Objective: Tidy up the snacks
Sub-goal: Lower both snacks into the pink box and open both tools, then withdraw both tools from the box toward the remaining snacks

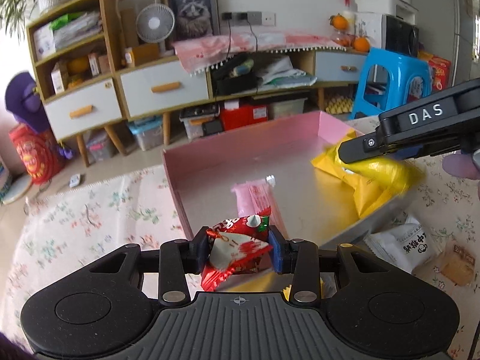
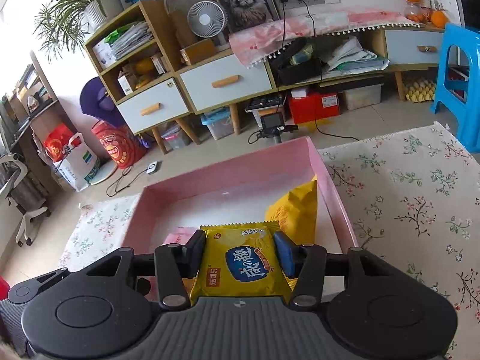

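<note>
My left gripper [image 1: 240, 247] is shut on a red snack packet [image 1: 237, 246], held just above the near edge of the pink box [image 1: 210, 156]. Inside the box lie a pink packet [image 1: 255, 196] and a yellow bag [image 1: 369, 189]. From the right, the other gripper [image 1: 351, 153] reaches over the box with a yellow packet, blurred. In the right wrist view my right gripper [image 2: 240, 253] is shut on that yellow snack packet [image 2: 240, 264] over the pink box [image 2: 333, 192]. The yellow bag [image 2: 297, 207] rests against the box's right wall, and the pink packet [image 2: 180, 234] peeks out at the left.
The box sits on a floral tablecloth [image 2: 420, 210]. A white packet [image 1: 402, 243] and a tan wrapped snack [image 1: 456, 265] lie on the cloth right of the box. Beyond the table are a cabinet with drawers [image 1: 162, 87] and a blue stool [image 1: 393, 81].
</note>
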A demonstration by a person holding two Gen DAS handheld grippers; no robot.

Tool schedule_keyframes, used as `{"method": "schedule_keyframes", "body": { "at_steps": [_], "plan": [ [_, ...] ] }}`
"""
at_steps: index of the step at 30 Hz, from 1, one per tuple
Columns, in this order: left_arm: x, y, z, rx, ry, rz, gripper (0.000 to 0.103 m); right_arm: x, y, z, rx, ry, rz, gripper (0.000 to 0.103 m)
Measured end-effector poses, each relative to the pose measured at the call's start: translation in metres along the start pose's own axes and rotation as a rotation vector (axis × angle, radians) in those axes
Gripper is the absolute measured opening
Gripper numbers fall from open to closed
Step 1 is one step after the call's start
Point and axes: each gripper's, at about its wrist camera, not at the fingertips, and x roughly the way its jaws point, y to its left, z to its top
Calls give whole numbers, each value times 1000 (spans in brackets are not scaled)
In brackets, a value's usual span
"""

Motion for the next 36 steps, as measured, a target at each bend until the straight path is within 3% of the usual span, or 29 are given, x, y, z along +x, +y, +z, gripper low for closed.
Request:
{"method": "schedule_keyframes", "body": {
  "at_steps": [7, 9, 15, 24, 30, 36],
  "plan": [
    [2, 7, -4, -91, -9, -19, 40, -5, 1, 0, -15, -7, -8, 38],
    [-1, 7, -5, -93, -16, -23, 44, -5, 1, 1, -16, -8, -12, 44],
    [-18, 2, -3, -111, -40, -50, 70, -16, -2, 4, -2, -26, -16, 64],
    [-43, 2, -5, -152, -24, -64, 84, -42, 0, 1, -26, -44, -13, 79],
    [-81, 15, -26, -213, -7, -35, 91, -75, -2, -18, -89, -54, -49, 88],
    [-112, 24, -54, -210, -29, 16, 96, -103, -32, -56, 29, -78, -69, 88]
  ]
}}
